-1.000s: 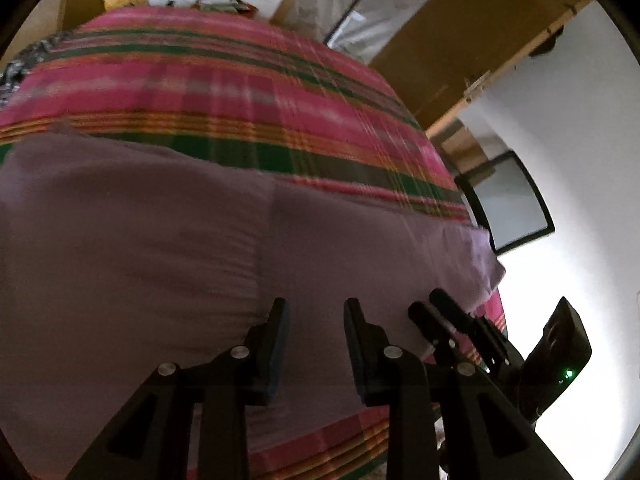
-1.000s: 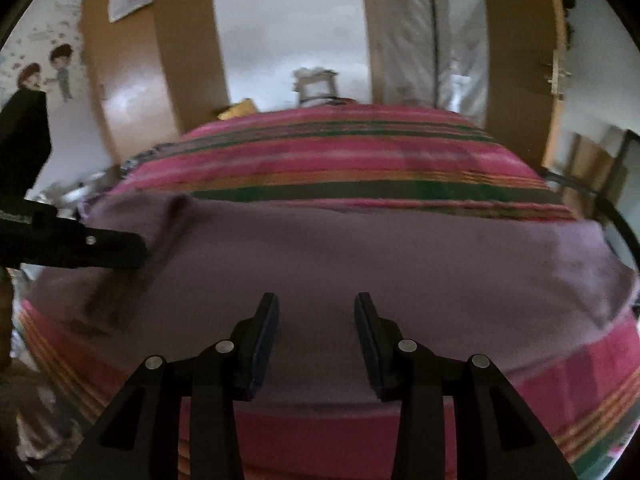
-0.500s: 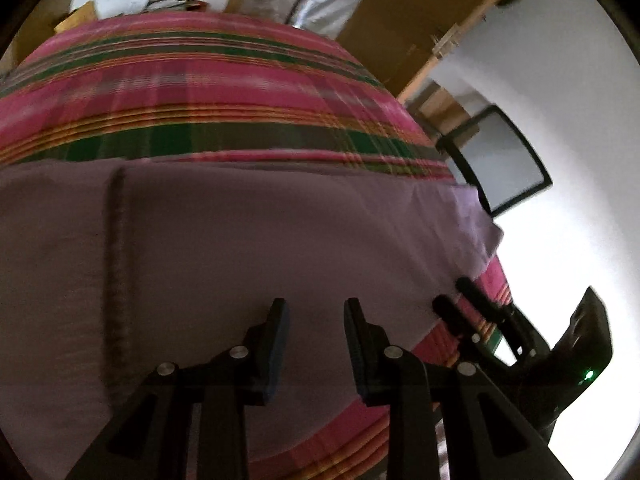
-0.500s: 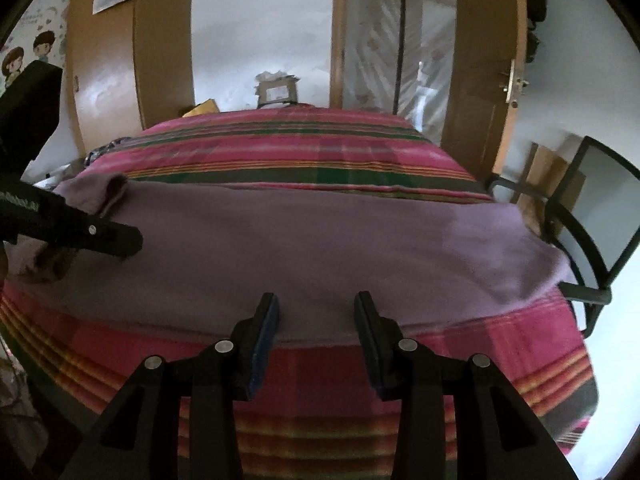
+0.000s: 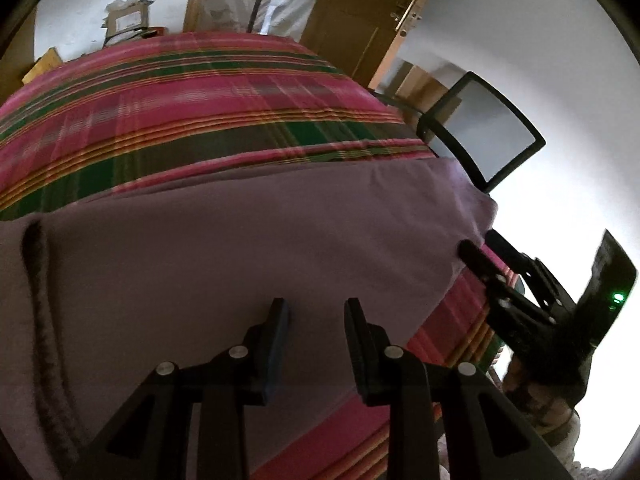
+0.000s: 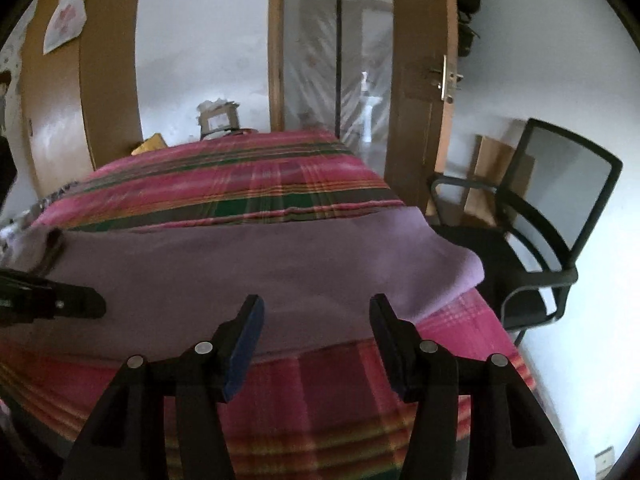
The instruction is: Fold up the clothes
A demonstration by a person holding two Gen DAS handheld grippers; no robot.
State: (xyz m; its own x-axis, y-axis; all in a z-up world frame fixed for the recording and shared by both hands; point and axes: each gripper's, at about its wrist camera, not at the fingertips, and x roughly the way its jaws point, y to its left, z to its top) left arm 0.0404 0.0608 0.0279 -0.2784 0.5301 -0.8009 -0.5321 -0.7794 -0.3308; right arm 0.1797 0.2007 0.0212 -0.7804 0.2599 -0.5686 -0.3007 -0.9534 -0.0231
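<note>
A wide mauve knitted garment (image 6: 248,264) lies spread flat across the pink-and-green striped bedspread (image 6: 240,176), ready for folding. The left gripper (image 5: 316,312) and right gripper (image 6: 316,312) both hover spread and empty at its six-o'clock edge.

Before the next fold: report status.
Left gripper open, empty. Right gripper open, empty. Flat purple knit garment spread on striped pink-green bedspread. Nothing obstructing.

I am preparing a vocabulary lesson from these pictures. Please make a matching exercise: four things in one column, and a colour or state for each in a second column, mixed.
Things:
1. purple garment
2. bedspread
3. chair
4. right gripper

Descriptions:
A. black frame, beside the bed
B. open, holding nothing
C. spread flat on the bed
D. pink and green stripes

Pairs: 1-C, 2-D, 3-A, 4-B
</note>
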